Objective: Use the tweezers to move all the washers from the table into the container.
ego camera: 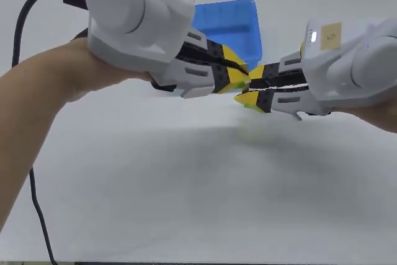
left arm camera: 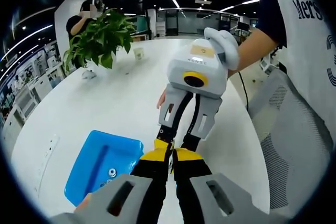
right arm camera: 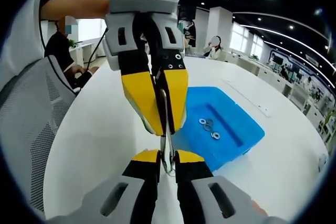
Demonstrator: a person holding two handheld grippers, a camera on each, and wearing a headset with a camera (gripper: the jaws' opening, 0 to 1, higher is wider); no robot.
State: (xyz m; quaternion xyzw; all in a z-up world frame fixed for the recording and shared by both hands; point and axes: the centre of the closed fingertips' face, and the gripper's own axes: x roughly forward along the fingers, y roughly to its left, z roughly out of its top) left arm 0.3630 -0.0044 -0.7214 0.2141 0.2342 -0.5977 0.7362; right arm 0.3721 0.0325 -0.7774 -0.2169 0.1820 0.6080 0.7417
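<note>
Above the white table (ego camera: 186,203), just in front of the blue container (ego camera: 232,23), the left gripper (ego camera: 240,74) and the right gripper (ego camera: 250,86) meet tip to tip. Each has its jaws pressed together on the thin metal tweezers (right arm camera: 167,145), which run from one gripper to the other. A few washers (right arm camera: 209,125) lie on the container's floor

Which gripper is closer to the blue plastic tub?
Left, narrowly. The left gripper sits just before the blue plastic tub; the right gripper meets it tip to tip, nearer the person, both gripping metal tweezers.
</note>
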